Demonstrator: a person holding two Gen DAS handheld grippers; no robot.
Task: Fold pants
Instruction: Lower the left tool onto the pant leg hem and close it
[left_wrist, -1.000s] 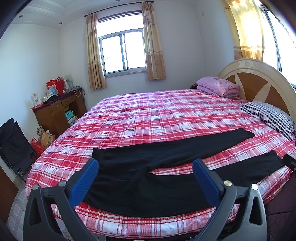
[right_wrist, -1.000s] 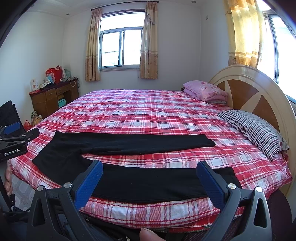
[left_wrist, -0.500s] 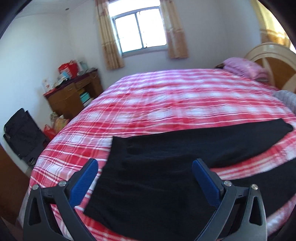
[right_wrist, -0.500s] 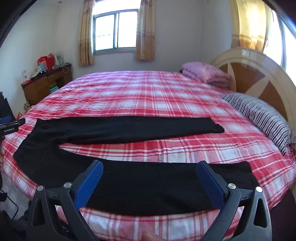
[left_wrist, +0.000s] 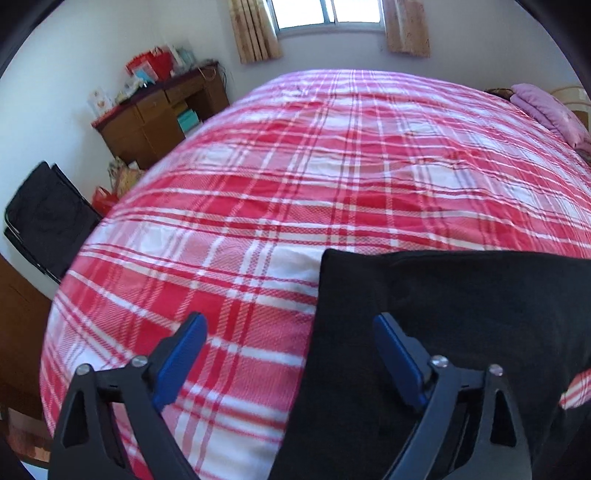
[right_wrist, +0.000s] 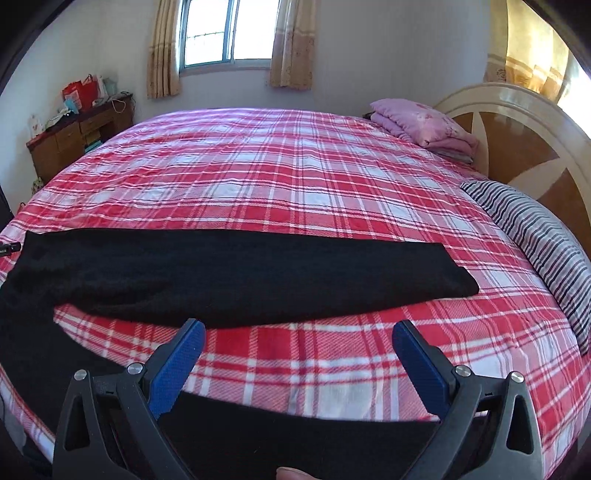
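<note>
black pants (right_wrist: 229, 273) spread flat near the front edge of a round bed, on a red-and-white plaid bedspread (right_wrist: 314, 184). far leg stretched across the cover with its cuff end toward the striped pillow (right_wrist: 546, 243); near leg along the bed's front edge, running under the right gripper (right_wrist: 295, 343). waist end at the left side of the bed, seen close in the left wrist view as a straight vertical edge of pants (left_wrist: 461, 325).

left gripper (left_wrist: 290, 332) angled down over that waistband edge, jaws wide but closing, blue pads not pressing on anything; left pad over bare plaid bedspread (left_wrist: 295, 177), right pad over black cloth, waistband edge lying between them.

right gripper spread wide, nothing gripped, pads over the strip of plaid between the two legs, near leg just below them. fingertip visible at the bottom edge of the right wrist view.

folded pink blanket (right_wrist: 424, 125) by the wooden headboard (right_wrist: 524, 147). wooden desk (left_wrist: 159, 114) with red bags against the far left wall, curtained window (right_wrist: 229, 33) behind.
</note>
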